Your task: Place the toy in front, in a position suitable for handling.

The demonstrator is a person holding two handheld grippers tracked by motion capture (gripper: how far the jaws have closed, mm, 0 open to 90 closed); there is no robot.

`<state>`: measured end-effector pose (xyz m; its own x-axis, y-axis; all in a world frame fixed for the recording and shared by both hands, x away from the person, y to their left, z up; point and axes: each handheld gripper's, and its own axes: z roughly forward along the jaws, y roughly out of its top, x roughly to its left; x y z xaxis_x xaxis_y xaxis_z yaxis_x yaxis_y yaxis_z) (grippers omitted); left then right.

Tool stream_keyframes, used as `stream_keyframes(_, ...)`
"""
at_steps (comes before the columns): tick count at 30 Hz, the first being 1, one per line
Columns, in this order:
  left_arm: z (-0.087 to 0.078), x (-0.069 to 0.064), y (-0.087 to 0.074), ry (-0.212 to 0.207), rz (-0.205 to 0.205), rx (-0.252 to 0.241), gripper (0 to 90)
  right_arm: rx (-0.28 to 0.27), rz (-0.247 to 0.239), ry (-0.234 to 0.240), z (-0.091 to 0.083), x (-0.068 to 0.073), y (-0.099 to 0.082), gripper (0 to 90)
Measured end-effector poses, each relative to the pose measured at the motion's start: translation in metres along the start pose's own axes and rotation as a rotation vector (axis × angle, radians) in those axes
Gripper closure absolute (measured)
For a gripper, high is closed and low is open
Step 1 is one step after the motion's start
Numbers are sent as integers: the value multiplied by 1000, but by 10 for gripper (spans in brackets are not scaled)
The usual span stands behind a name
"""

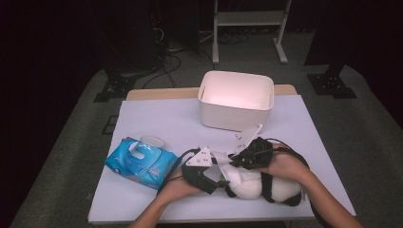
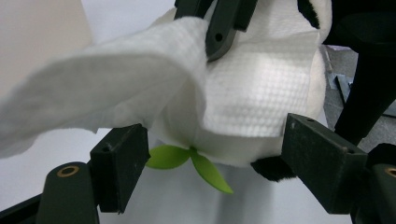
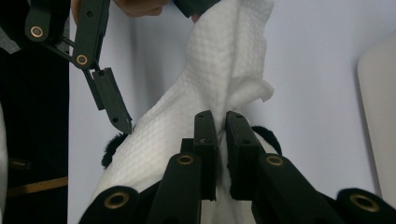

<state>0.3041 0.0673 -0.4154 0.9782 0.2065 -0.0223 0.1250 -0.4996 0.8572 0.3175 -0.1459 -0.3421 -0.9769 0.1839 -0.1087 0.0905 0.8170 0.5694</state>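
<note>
**Wiping a plush panda with a wet wipe: item record**

High view: plush panda (image 1: 266, 186) lying on the desk (image 1: 157, 118) near its front edge, between the two hands, with a white wet wipe (image 1: 227, 176) draped over it.

Right tool (image 3: 222, 135): jaws closed, pinching a fold of the wet wipe (image 3: 219, 70) over the toy. Left tool (image 2: 210, 154): jaws apart, straddling the panda (image 2: 261, 88) with no pad pressing on it; a green leaf tag (image 2: 196, 161) hangs between them.

Handling note, as judgement: the wipe is thin and bunches easily, so the right tool should keep its pinch firm and drag in short strokes across the fur. The left tool would do best to close on the toy's body, not on the cloth, so the panda does not slide.

Surface: white sheet over a wooden desk. Also on it: blue wet-wipe pack (image 1: 139, 162), lid flipped open, at the left; white bin (image 1: 236, 99) at the back.

Room: dark, grey carpet, cables and metal stand legs (image 1: 247, 28) behind.
</note>
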Motion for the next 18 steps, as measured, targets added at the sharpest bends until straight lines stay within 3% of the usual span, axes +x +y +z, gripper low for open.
stream_keyframes(9, 4, -2, 3, -9, 4, -1, 221, -22, 83, -31, -24, -13, -25, 830)
stream_keyframes(14, 6, -2, 4, -13, 4, -7, 221, 2, 48, -26, -15, -15, -16, 833)
stream_keyframes(18, 5, -2, 3, -15, -1, -5, 221, -3, 89, -28, -22, -16, -27, 835)
